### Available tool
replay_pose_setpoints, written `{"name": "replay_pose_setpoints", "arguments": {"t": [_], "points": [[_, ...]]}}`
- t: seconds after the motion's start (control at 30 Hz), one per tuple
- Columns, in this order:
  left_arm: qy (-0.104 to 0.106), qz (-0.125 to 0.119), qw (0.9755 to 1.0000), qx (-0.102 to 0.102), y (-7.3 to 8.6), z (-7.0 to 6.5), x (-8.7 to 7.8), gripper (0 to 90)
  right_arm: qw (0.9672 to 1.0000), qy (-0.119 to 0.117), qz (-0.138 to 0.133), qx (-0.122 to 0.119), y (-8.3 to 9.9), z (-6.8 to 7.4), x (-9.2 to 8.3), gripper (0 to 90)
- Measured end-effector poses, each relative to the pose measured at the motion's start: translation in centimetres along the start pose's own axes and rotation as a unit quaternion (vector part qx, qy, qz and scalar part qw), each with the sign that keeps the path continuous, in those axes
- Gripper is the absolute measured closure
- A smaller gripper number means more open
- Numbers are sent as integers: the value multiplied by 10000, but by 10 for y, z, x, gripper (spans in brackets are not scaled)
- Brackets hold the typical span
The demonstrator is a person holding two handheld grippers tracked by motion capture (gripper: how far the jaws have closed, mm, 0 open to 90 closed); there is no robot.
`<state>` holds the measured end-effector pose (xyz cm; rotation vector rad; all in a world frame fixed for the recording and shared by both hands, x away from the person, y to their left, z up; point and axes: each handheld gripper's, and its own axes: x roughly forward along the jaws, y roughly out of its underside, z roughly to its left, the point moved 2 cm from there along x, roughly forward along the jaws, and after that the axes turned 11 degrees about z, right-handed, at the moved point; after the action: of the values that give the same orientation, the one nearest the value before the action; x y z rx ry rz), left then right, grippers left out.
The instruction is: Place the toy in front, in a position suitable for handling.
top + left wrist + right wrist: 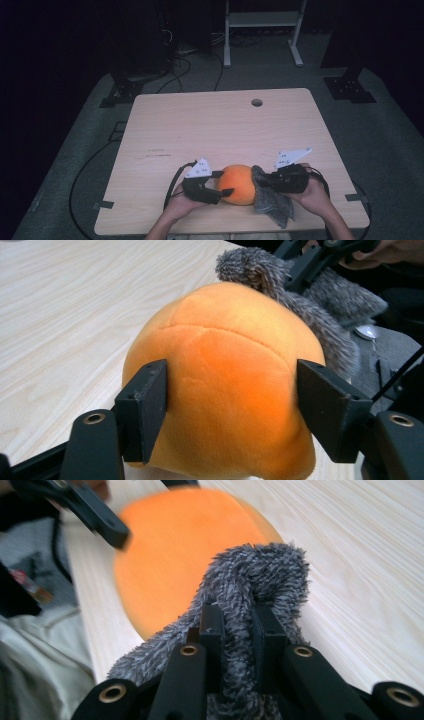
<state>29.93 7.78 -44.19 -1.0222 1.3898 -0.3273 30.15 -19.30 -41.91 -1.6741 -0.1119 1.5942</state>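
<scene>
An orange plush ball (237, 184) rests on the wooden table (200, 125) close to its near edge. My left gripper (225, 183) comes at it from the left, and in the left gripper view its two black jaws press on the ball's (225, 365) flanks (230, 410). A grey fuzzy cloth (272, 202) lies against the ball's right side and hangs toward the table edge. My right gripper (263, 181) is shut on a raised fold of that cloth (260, 570), the pile bunched between its jaws (239, 625). Beyond the fold lies the orange ball (175, 545).
A round hole (256, 102) sits near the table's far edge. Behind the table stand a white frame (262, 30) and black stand bases (350, 87), with cables (85, 170) on the grey floor. The person's lap is at the table's near edge.
</scene>
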Motion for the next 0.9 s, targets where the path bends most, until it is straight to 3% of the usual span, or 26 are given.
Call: {"name": "replay_pose_setpoints", "arguments": {"t": [0.07, 0.2, 0.27, 0.3, 0.33, 0.43, 0.5, 0.6, 0.67, 0.73, 0.8, 0.9], "points": [[35, 51, 10000, -15, 0, 2, -1, 278, 9996, 213, 204, -45, 2, -1, 0, 778], [221, 145, 9994, -211, -2, 4, -1, 141, 9994, 39, 341, 64, 7, -7, 1, 778], [183, 220, 9993, -240, -6, 2, 3, 72, 9998, 33, 159, 74, 4, -5, -4, 781], [163, 236, 9993, -238, -7, 2, 4, 42, 9997, -171, -161, 61, 0, -1, -9, 781], [166, 223, 9993, -242, -8, 2, 4, 40, 9992, -252, -306, 52, -3, 1, -12, 781], [118, 207, 9995, -215, -9, 1, 4, 85, 9983, -327, -472, -42, -12, 7, -12, 774], [101, 304, 9993, -167, -7, 2, 3, 120, 9991, -306, -274, -93, -10, 7, -1, 772], [39, 393, 9992, -70, -2, 1, 1, 196, 9983, -531, -210, 88, -1, -2, 5, 773], [75, 424, 9990, -70, 0, 2, 1, 212, 9996, -233, 33, 164, 7, -9, 4, 774], [42, 434, 9990, -67, 1, 3, 1, 240, 9995, -151, 102, 251, 12, -12, 5, 776], [3, 448, 9990, -31, 2, 3, 1, 263, 9996, -150, -33, 241, 10, -9, 1, 777], [-32, 435, 9990, -23, 1, 2, 2, 284, 9981, -293, -536, -25, -12, 12, -8, 778]]}}
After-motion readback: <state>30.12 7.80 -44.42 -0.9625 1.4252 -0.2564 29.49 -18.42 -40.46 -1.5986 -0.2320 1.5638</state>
